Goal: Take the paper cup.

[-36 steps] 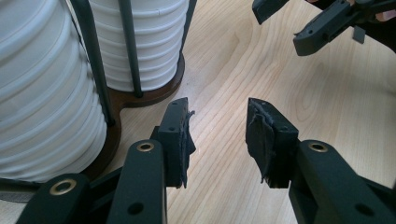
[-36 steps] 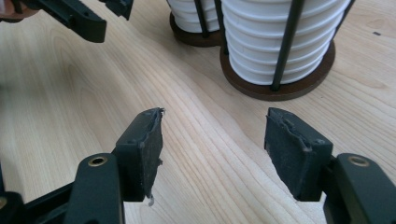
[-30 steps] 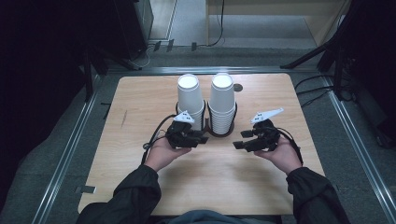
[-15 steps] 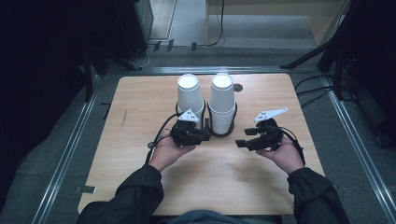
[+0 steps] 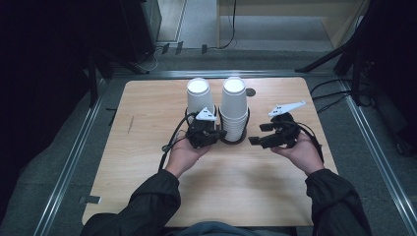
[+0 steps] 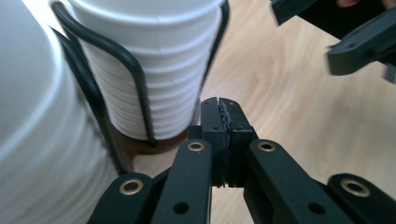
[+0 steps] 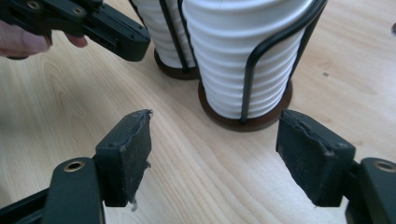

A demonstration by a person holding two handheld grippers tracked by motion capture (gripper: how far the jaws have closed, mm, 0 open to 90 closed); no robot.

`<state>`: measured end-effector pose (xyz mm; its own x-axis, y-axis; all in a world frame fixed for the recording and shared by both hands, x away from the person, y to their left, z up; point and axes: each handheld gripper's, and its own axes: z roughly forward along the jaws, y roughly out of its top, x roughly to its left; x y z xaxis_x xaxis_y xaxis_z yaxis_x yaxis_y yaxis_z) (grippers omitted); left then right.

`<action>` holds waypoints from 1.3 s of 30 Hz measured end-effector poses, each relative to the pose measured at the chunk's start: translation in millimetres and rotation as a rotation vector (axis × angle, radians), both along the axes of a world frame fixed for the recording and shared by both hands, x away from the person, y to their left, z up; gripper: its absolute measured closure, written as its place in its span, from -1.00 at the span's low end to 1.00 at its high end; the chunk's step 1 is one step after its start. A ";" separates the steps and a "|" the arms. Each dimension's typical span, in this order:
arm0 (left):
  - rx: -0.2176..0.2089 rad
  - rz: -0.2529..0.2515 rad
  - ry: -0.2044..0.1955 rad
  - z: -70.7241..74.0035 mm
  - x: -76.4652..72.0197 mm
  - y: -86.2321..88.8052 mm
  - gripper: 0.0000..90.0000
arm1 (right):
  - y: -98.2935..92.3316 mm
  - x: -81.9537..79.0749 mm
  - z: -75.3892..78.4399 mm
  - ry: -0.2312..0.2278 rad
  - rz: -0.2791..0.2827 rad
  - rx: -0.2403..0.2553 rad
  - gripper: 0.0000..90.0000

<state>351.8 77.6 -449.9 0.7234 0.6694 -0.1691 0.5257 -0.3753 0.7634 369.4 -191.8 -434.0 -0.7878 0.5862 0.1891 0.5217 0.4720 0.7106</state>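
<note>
Cataloguing from the tongs outward:

Left gripper (image 6: 219, 109): jaws pressed flat together on nothing, tips low beside the foot of the right-hand holder; in the high view it sat (image 5: 205, 132) against the front of the two holders.

Right gripper (image 7: 212, 154): jaws spread wide and empty, aimed at the base of the nearer holder; in the high view it hung (image 5: 275, 133) just right of the holders, apart from them.

Change over the last second: the left gripper had crept forward and a little rightward toward the holders; the right gripper had dropped slightly and drawn in toward them. The stacks had not moved.

Meaning for the work: judged an approach not yet finished, the wide right jaws likely lining up on the right stack, no cup gripped so far.

Left holder (image 5: 189, 109): black wire frame on a dark round base, holding a stack of white paper cups (image 5: 199, 96), upturned.

Right holder (image 7: 254, 119): same make, just beside the first, holding the taller cup stack (image 5: 234, 105), ribbed rims showing through the wires.

Table (image 5: 147, 162): pale wood, both holders standing toward its far middle.

Person's hands: left hand (image 5: 184, 155), right hand (image 5: 302, 153), dark sleeves.
</note>
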 end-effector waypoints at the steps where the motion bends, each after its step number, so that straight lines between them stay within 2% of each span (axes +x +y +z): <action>1: 0.007 0.027 -0.009 3.1 0.8 -2.8 1.00 | -0.1 2.1 6.1 -0.012 -0.004 -0.004 -0.43; 6: 0.008 0.047 0.002 6.9 2.8 -5.6 1.00 | 0.2 4.1 17.5 -0.023 -0.012 -0.003 -0.47; 10: 0.043 0.087 0.006 10.1 8.4 -10.8 1.00 | 0.7 9.3 24.6 -0.031 -0.017 0.002 -0.50; 13: 0.044 0.102 0.019 12.2 11.2 -15.5 1.00 | 2.8 15.9 30.5 -0.036 -0.016 0.001 -0.55; 17: 0.068 0.120 0.017 14.7 12.2 -19.1 1.00 | 7.6 24.2 39.1 -0.043 -0.015 -0.012 -0.57; 19: 0.073 0.120 0.002 15.9 13.4 -18.7 1.00 | 10.6 27.1 43.0 -0.045 -0.013 -0.020 -0.57; 20: 0.050 0.129 -0.005 18.1 14.1 -15.8 1.00 | 12.2 28.3 44.9 -0.044 -0.011 -0.025 -0.57; 22: 0.050 0.125 0.014 18.2 16.9 -15.2 1.00 | 15.7 28.9 48.8 -0.053 -0.007 -0.036 -0.59; 26: 0.068 0.116 0.023 16.6 17.4 -19.7 1.00 | 24.5 31.7 56.3 -0.071 0.006 -0.038 -0.60; 28: 0.063 0.117 0.026 16.1 17.5 -20.3 1.00 | 28.2 33.7 58.7 -0.068 0.009 -0.040 -0.60; 32: 0.064 0.123 0.019 16.6 16.7 -21.2 1.00 | 33.9 39.4 62.4 -0.054 0.011 -0.031 -0.61; 39: 0.064 0.124 0.016 16.9 16.2 -22.1 1.00 | 45.9 48.3 68.9 -0.072 0.018 -0.027 -0.64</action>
